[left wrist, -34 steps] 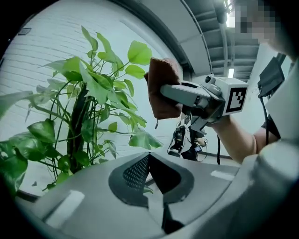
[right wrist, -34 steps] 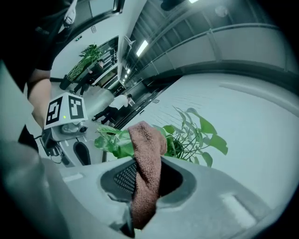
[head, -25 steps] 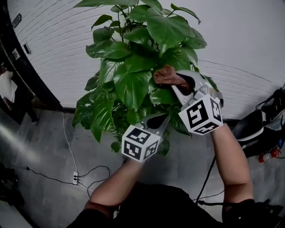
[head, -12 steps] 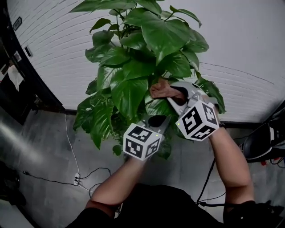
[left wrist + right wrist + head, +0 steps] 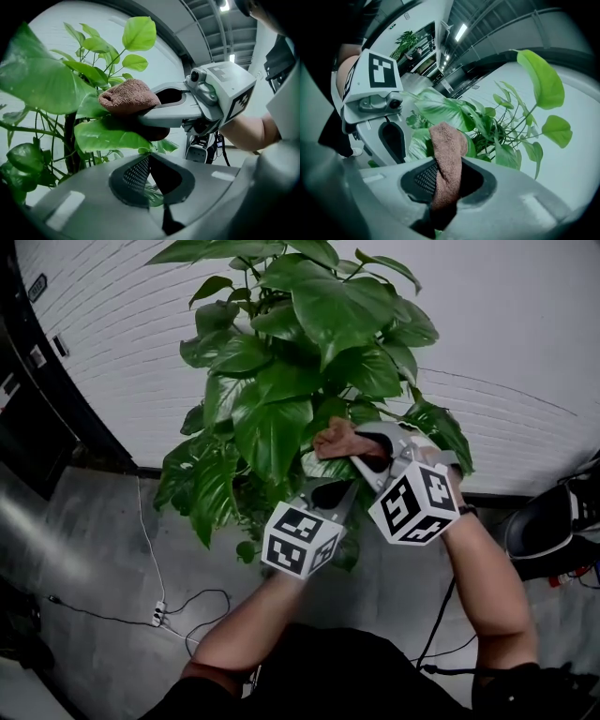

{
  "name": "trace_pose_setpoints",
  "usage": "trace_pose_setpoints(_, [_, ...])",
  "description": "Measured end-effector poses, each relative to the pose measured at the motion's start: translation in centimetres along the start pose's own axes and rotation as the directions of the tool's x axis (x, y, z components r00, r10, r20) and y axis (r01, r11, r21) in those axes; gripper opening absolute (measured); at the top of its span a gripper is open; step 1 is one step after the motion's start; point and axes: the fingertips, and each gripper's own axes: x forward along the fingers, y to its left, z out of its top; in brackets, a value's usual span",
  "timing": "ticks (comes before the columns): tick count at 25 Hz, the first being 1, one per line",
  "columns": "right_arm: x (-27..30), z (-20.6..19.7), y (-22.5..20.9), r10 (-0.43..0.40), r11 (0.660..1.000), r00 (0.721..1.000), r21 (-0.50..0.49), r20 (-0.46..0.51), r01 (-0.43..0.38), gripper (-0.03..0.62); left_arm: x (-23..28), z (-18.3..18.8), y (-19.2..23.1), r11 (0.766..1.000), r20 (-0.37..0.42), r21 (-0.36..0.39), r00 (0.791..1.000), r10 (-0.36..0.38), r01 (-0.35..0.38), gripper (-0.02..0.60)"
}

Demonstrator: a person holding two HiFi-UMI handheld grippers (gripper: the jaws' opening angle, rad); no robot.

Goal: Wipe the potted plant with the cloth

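The potted plant [image 5: 281, 381] fills the upper middle of the head view with broad green leaves; its pot is hidden. My right gripper [image 5: 361, 448] is shut on a brown cloth [image 5: 339, 439], which rests on top of a leaf [image 5: 105, 136]. In the right gripper view the cloth [image 5: 447, 140] sticks up out of the closed jaws toward the foliage. My left gripper [image 5: 345, 486] sits just below and in front of the cloth. Its jaws are shut, and that leaf's tip meets the left gripper [image 5: 149, 157] right where they close.
A white brick wall [image 5: 525, 324] stands behind the plant. On the grey floor lie a power strip with its cable [image 5: 159, 615] at the left and a black cable [image 5: 436, 615] at the right. Dark equipment [image 5: 548, 526] sits at the right edge.
My right gripper has come down with the cloth, from higher among the leaves to the leaf just above my left gripper. The left gripper has stayed about where it was.
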Motion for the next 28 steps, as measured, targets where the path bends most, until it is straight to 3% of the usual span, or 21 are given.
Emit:
trace_pose_setpoints(13, [-0.9,1.3,2.5,0.025,0.999,1.000,-0.030,0.013,-0.025,0.067,-0.9,-1.2,-0.4,1.000,-0.006,-0.025,1.000,0.013,-0.013,0.017])
trace_pose_setpoints(28, [-1.6,1.7,4.9,0.056,0.998,0.998,0.000,0.020,-0.056,0.067,-4.5,-3.6,-1.5,0.997,-0.033,-0.066,0.999,0.032,-0.034,0.017])
